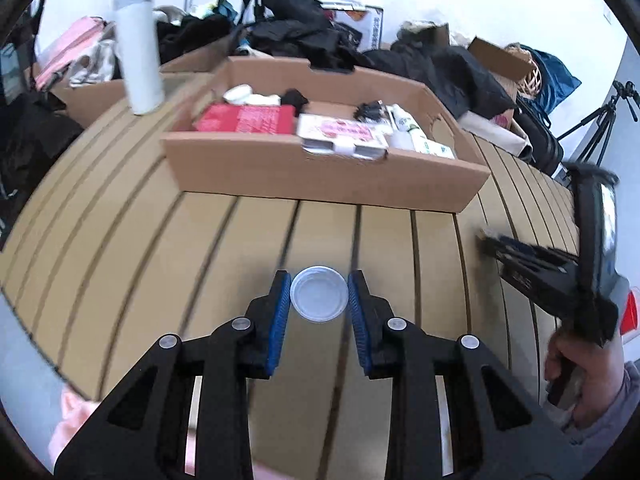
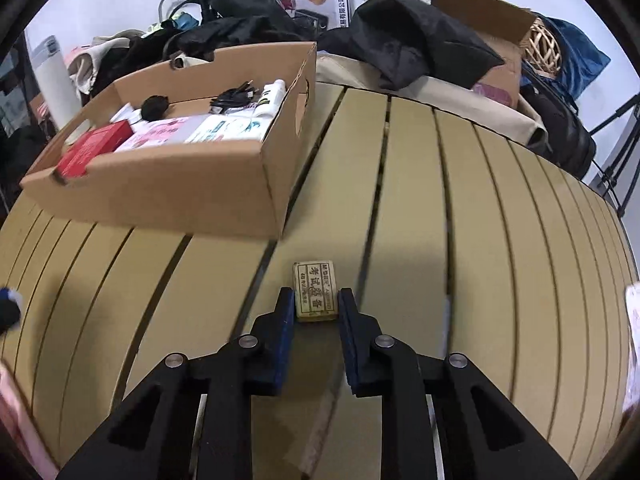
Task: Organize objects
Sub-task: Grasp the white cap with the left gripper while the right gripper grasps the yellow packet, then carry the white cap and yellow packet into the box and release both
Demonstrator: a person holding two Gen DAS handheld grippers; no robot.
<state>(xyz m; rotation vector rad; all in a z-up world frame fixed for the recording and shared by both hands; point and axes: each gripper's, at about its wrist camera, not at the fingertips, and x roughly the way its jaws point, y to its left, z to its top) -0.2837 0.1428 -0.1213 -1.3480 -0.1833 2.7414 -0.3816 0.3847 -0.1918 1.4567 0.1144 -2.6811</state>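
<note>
Blue pads of the left gripper (image 1: pixel 319 300) are pressing on both sides of a small round white lid (image 1: pixel 319 293), holding it over the slatted wooden table (image 1: pixel 160 264), a little short of the cardboard box (image 1: pixel 320 176). Over on the other side, the right gripper (image 2: pixel 316 308) is clamping a small yellowed eraser (image 2: pixel 316 294) with printed characters; it is sitting on the table (image 2: pixel 480 220), near the box's (image 2: pixel 168 200) front right corner.
</note>
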